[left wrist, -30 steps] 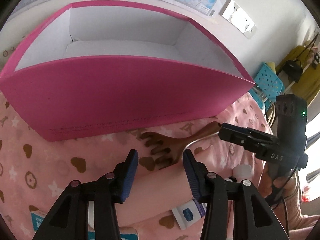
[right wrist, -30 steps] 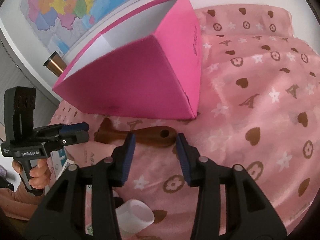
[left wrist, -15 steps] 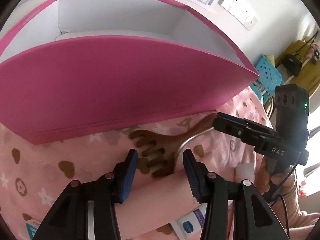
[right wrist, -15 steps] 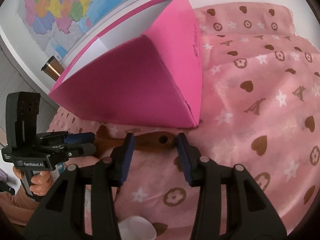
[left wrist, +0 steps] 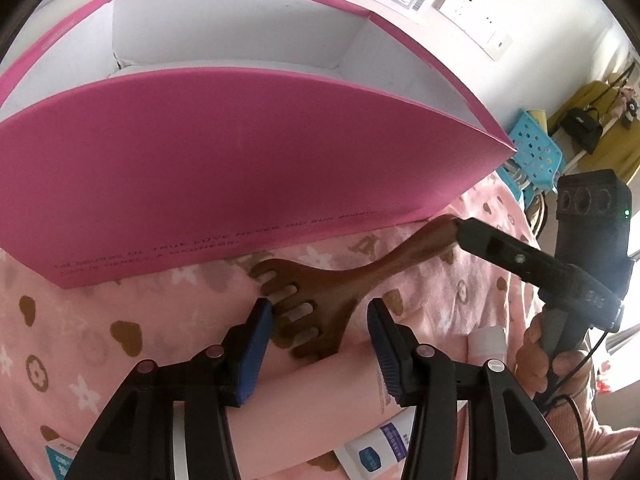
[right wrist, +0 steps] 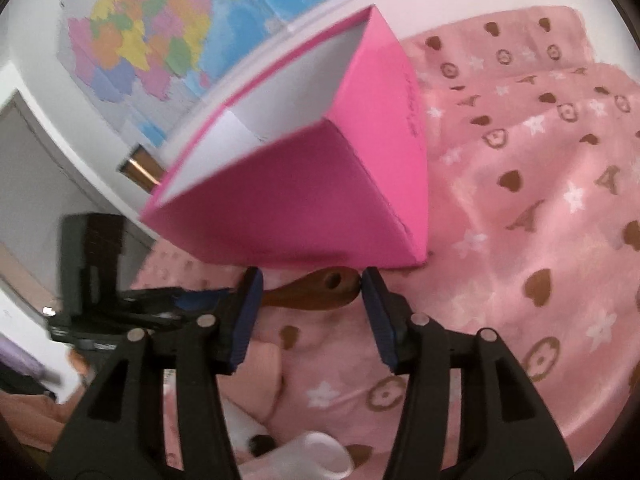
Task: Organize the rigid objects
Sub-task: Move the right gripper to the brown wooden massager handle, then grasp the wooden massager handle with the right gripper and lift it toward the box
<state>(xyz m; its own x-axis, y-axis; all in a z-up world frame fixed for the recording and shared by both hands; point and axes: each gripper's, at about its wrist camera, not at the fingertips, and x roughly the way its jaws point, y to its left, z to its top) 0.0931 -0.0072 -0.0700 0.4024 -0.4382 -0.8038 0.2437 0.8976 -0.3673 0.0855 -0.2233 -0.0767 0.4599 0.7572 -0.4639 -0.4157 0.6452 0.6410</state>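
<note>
A brown wooden comb-like scratcher (left wrist: 320,292) lies on the pink patterned cloth in front of an open pink box (left wrist: 224,168) with a white inside. My left gripper (left wrist: 320,320) is open, its jaws on either side of the toothed head, not touching it. My right gripper (right wrist: 312,288) is open around the handle end (right wrist: 320,292), which has a hole; it also shows in the left wrist view (left wrist: 480,240) at the handle tip. The pink box shows in the right wrist view (right wrist: 304,200) just behind the handle.
A pink tube (left wrist: 320,412) and small white and blue boxes (left wrist: 376,452) lie near my left gripper. A white cup (right wrist: 316,456) lies below my right gripper. A blue perforated basket (left wrist: 536,148) stands beyond the box. A map (right wrist: 160,32) hangs on the wall.
Both grippers have moved forward toward the scratcher and the box. The left jaws now flank the toothed head and the right jaws flank the handle end. Both stay open.
</note>
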